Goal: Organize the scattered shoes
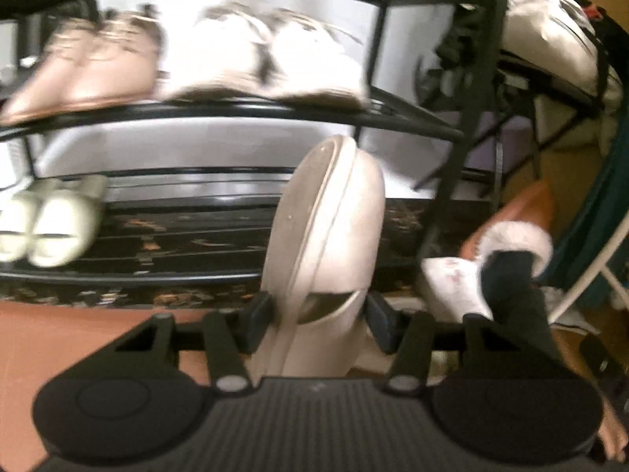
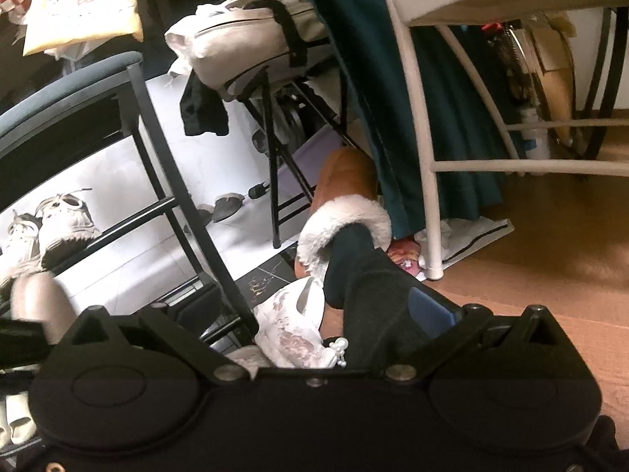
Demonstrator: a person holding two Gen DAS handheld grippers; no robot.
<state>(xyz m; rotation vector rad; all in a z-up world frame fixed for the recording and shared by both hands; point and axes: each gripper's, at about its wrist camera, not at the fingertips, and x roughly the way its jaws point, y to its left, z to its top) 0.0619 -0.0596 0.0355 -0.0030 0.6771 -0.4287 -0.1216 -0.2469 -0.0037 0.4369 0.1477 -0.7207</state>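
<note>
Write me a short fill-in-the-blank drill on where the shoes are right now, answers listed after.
1. The left gripper is shut on a beige ____.
2. The white sneakers sit on the rack's ____ shelf.
3. On that shelf, the pink flats stand to the ____ of the sneakers.
4. The pale slippers rest on the ____ shelf of the shoe rack.

Missing words: shoe; upper; left; lower
</note>
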